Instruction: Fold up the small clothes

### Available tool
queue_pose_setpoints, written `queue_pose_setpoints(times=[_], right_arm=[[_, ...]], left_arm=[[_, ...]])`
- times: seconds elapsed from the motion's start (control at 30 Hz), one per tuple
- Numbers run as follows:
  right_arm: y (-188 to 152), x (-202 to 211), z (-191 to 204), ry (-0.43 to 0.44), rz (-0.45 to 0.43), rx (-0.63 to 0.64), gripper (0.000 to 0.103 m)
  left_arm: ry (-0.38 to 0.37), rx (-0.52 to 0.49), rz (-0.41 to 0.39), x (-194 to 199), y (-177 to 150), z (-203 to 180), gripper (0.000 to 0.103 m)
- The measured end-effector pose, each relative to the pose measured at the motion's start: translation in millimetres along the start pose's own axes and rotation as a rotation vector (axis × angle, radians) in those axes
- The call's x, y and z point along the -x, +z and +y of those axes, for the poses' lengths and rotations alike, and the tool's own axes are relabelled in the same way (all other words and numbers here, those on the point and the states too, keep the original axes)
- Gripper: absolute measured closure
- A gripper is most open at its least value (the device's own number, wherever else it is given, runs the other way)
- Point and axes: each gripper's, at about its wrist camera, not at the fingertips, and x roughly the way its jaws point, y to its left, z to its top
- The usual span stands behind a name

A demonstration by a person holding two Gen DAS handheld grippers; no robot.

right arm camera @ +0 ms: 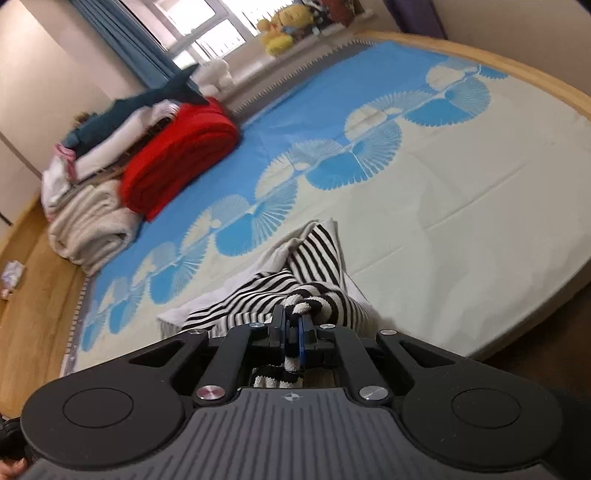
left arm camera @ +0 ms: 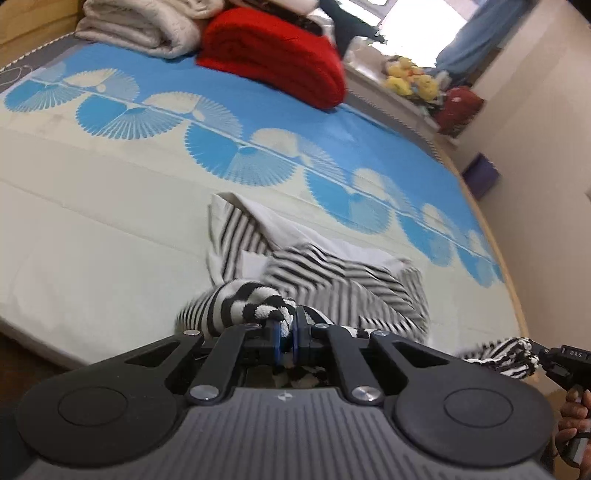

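A small black-and-white striped garment (left arm camera: pixel 332 273) lies crumpled near the front edge of the bed; it also shows in the right wrist view (right arm camera: pixel 280 291). My left gripper (left arm camera: pixel 290 325) is shut on a bunched striped edge of it. My right gripper (right arm camera: pixel 293 325) is shut on another bunched striped edge, with cloth hanging down between its fingers. The right gripper also shows in the left wrist view (left arm camera: pixel 543 354) at the far right, holding striped cloth just off the bed's edge. The rest of the garment trails onto the bed between the two grips.
The bed (left arm camera: pixel 92 229) has a cream and blue fan-patterned cover. A folded red blanket (left arm camera: pixel 273 55) and folded cream blankets (left arm camera: pixel 147 26) sit at its far end, also in the right wrist view (right arm camera: pixel 177 155). Plush toys (left arm camera: pixel 410 77) line the windowsill. Wooden floor (right arm camera: pixel 33 288) lies beside the bed.
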Motion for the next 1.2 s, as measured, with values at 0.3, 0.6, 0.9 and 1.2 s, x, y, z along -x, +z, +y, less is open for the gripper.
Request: queue_pose_setpoints(times=[0.3,0.6,0.9,1.2], right_arm=[[74,-191,11,-0.088,0.059,0.039,0.093],[80,-212,-2,-0.127,-0.018,0.125,0.066],[40,-243,22,-0.165,0.144,0.560,0.059],[14,-273,38,-0.324,0.093,0.882,0.056]], left_arm=[[0.026,0.031,0.049,-158,86,37,0.089],[-0.036,0.006,-0.026,-150,82,56,0.066],[0.021,-0.040,-0.027,-141,75,63,0.033],[0.247,-0.415,0.072,-191,48,23,0.024]])
